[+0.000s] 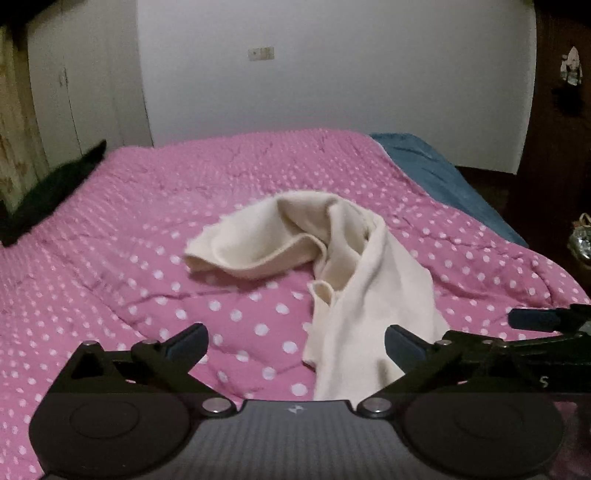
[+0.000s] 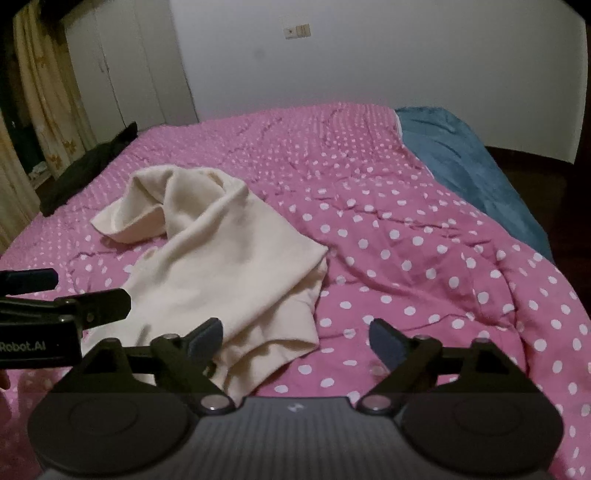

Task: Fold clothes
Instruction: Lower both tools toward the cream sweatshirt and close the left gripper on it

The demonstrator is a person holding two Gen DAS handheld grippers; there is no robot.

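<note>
We are holding the left gripper [image 1: 295,343] and the right gripper [image 2: 295,338] low and level over the pink polka-dot quilt [image 1: 110,266], both spread wide and empty. The crumpled cream garment [image 1: 332,258] is lying on the quilt just ahead of both.

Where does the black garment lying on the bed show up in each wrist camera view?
Left wrist: the black garment lies at the far left edge of the pink dotted bedspread.
Right wrist: it is upper left, beyond the cream garment.
Shared landmark: the wall switch plate.
</note>
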